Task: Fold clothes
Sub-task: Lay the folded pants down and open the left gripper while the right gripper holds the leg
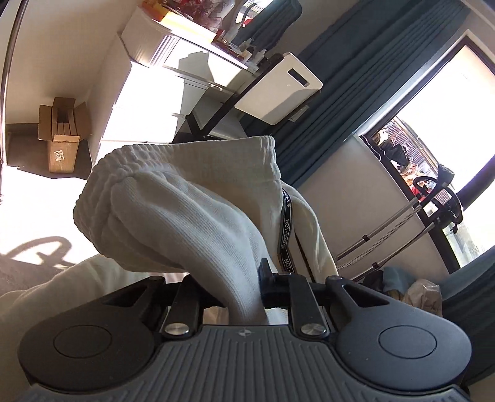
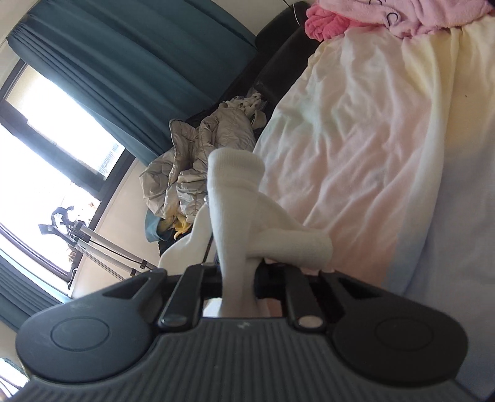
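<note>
A white ribbed garment with an elastic waistband and a black printed drawstring bulges up in front of the left wrist camera. My left gripper is shut on a bunch of its fabric, lifted off the bed. In the right wrist view my right gripper is shut on another bunched part of the same white garment, which stands up above the jaws and droops to both sides. The fingertips of both grippers are hidden by cloth.
A bed with a pale crumpled sheet lies to the right, with pink clothes at its far end. A grey quilted jacket lies by teal curtains. A white dresser, a white appliance and a cardboard box stand on the left wrist side.
</note>
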Demonstrator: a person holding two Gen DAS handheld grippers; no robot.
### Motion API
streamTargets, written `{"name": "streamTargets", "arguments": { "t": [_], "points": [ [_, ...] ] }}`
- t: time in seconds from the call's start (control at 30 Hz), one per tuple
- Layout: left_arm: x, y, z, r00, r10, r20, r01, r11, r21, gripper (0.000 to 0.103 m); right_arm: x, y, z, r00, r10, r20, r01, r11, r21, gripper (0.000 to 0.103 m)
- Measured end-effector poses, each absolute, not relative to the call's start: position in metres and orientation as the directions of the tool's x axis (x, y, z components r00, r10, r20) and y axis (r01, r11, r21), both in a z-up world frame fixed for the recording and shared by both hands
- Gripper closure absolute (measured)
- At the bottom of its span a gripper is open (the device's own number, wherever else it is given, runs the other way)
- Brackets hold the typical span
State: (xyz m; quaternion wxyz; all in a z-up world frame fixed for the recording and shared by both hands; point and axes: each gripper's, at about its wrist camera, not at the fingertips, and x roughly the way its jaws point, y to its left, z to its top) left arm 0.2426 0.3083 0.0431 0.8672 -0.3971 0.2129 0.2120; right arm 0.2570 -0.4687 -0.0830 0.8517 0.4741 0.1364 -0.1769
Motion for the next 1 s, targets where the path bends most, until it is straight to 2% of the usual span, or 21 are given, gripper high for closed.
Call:
{"name": "streamTargets", "arguments": {
  "t": [0.2,0.33,0.47,0.57,0.63,0.67,0.73,0.8,0.87,1.0],
  "points": [
    [0.186,0.312,0.073,0.838,0.13,-0.529,-0.488,0.611,-0.624,0.084,0.18,-0.493,-0.065,0.896,-0.19,-0.401,0.443,0.405,0.8,0.09],
    [0.141,0.318,0.05,0.818,0.08,-0.569,-0.493,0.608,-0.622,0.084,0.125,-0.503,-0.081,0.866,-0.187,-0.464,0.5,0.362,0.787,0.09],
    [0.119,0.317,0.012,0.78,0.08,-0.621,-0.514,0.648,-0.562,0.084,0.089,-0.503,-0.112,0.828,-0.164,-0.536,0.561,0.27,0.783,0.09],
    [0.11,0.316,-0.001,0.792,0.092,-0.604,-0.476,0.712,-0.516,0.08,0.086,-0.504,-0.125,0.818,-0.149,-0.556,0.573,0.3,0.763,0.088],
    [0.104,0.313,-0.004,0.791,0.095,-0.605,-0.458,0.748,-0.481,0.072,0.087,-0.504,-0.126,0.819,-0.146,-0.555,0.568,0.339,0.75,0.085],
    [0.099,0.311,-0.004,0.793,0.098,-0.601,-0.452,0.756,-0.473,0.067,0.087,-0.503,-0.126,0.818,-0.149,-0.556,0.567,0.369,0.736,0.08],
    [0.088,0.305,-0.003,0.798,0.111,-0.593,-0.442,0.777,-0.449,0.032,0.084,-0.501,-0.127,0.823,-0.145,-0.549,0.557,0.392,0.732,0.075],
    [0.076,0.293,0.003,0.81,0.12,-0.574,-0.409,0.817,-0.407,0.027,0.078,-0.503,-0.131,0.838,-0.122,-0.532,0.536,0.375,0.756,0.068],
    [0.061,0.278,0.009,0.835,0.12,-0.538,-0.356,0.862,-0.36,0.027,0.073,-0.508,-0.135,0.857,-0.081,-0.509,0.504,0.337,0.795,0.055],
    [0.036,0.239,0.021,0.883,0.08,-0.462,-0.234,0.929,-0.287,0.019,0.061,-0.514,-0.141,0.87,-0.05,-0.491,0.486,0.254,0.836,0.052]
  ]
}}
